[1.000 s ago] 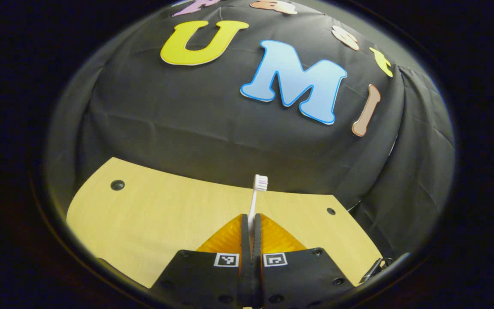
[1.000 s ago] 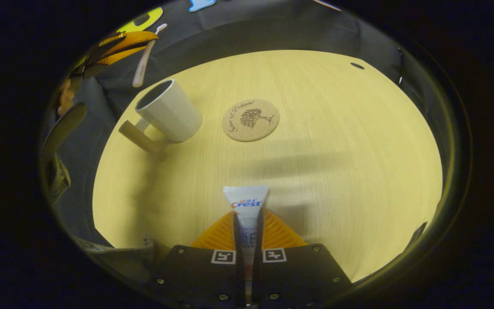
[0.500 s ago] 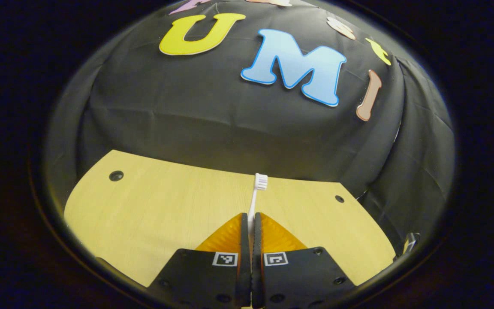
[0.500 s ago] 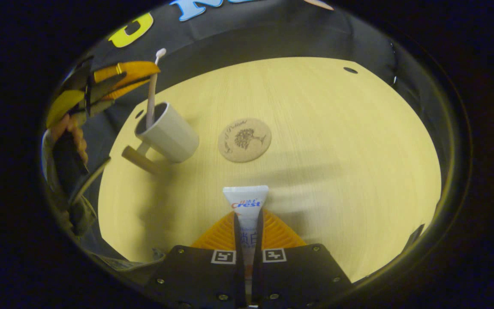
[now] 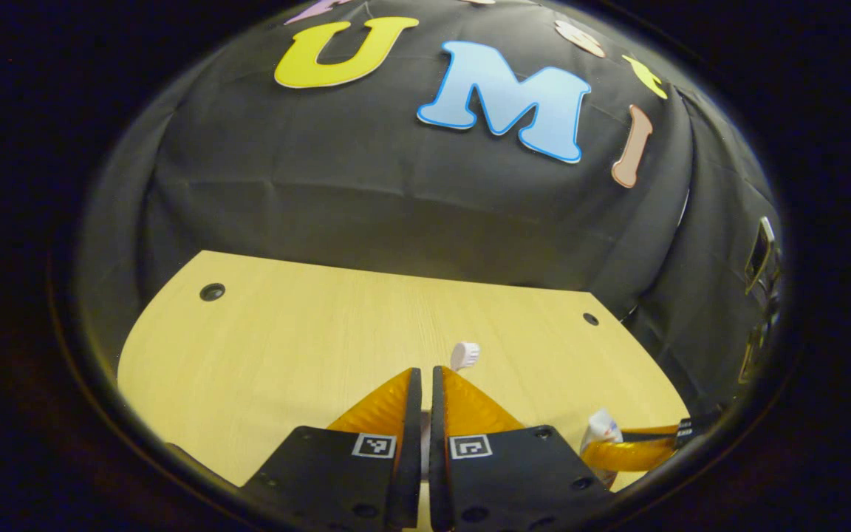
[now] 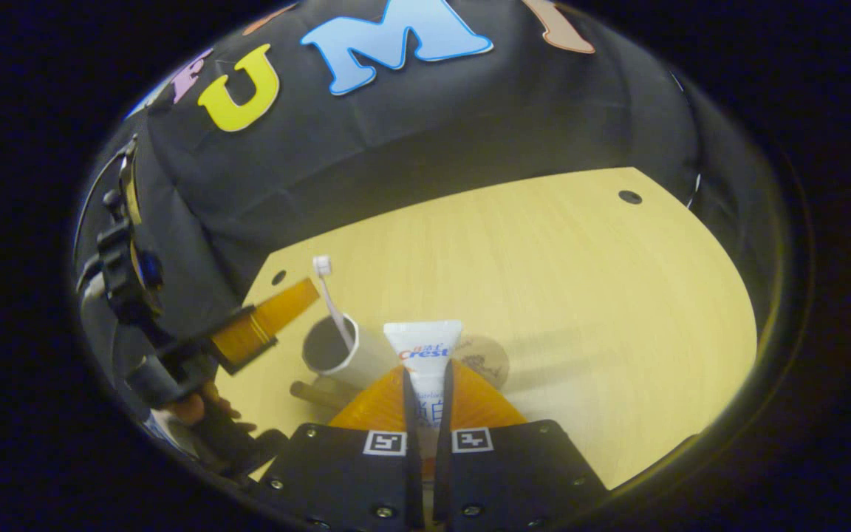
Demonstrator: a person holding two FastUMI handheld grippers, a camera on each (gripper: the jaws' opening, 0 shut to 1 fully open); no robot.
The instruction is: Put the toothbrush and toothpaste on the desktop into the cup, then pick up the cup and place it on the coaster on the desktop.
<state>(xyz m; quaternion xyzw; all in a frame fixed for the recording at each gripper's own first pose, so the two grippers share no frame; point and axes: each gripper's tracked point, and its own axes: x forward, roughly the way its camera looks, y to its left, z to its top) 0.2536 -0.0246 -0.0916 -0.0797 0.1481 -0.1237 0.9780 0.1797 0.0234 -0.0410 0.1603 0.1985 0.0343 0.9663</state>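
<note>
The toothpaste was a white tube, pinched between the two fingers of the right gripper. Its flat end stuck out forward, away from the gripper, so its long side ran along the fingers. It was up in the air, not yet in the cup.

The cup was white with a wooden handle. It stood on the desktop just ahead of the right gripper and a little to its left in the right gripper view. So the tube had to go forward, to the left, and down into the open top. The toothbrush already stood in the cup, leaning, with its bristles up.

The cork coaster lay right beside the cup, partly hidden behind the tube.

The left gripper held nothing. Its fingers had a thin gap between them. In the left gripper view the toothbrush head showed just past its tips, free of them. It was close to the cup too, but the right gripper had the tube, so the next move was its job.

The tube had "Crest" written on it. The lower writing was too blurry to read, maybe other letters.
</note>
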